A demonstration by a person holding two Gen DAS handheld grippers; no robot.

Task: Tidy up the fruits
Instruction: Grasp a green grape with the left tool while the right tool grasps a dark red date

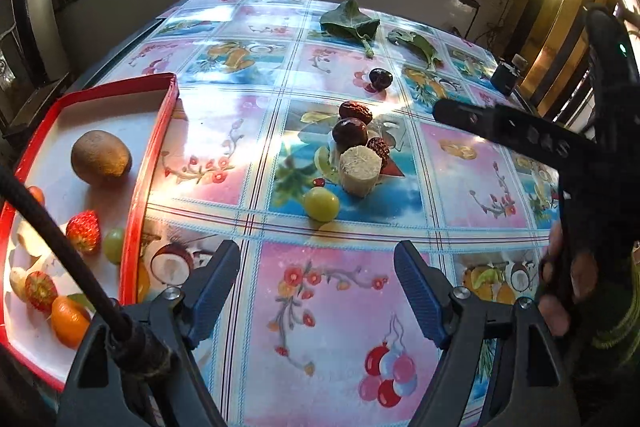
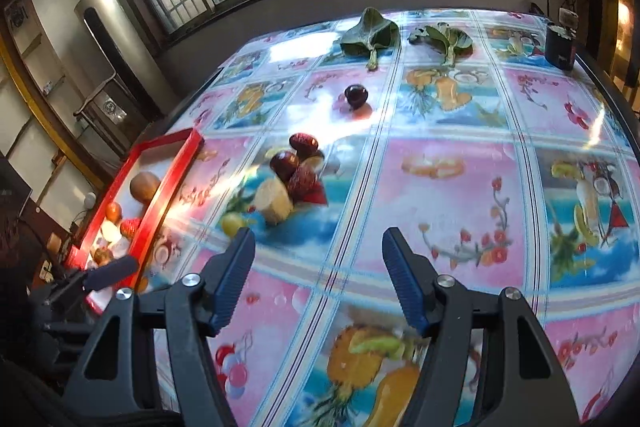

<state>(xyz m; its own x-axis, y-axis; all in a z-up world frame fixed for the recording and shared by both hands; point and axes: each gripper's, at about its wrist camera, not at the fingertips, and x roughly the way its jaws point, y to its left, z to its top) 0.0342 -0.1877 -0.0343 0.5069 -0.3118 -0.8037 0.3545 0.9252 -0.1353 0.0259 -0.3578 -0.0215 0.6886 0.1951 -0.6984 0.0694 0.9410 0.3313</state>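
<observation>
Both jaws gape empty, left gripper (image 1: 318, 293) and right gripper (image 2: 318, 283) angled toward loose fruit (green grape (image 1: 321, 203) nearest) awaiting the red tray (image 1: 154, 155), seemingly the collection point.

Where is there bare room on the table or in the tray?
Free: the tablecloth right of the date cluster, and the red tray's far end beyond the kiwi. Crowded: the tray's near end around the strawberries, and around the green grape.
</observation>
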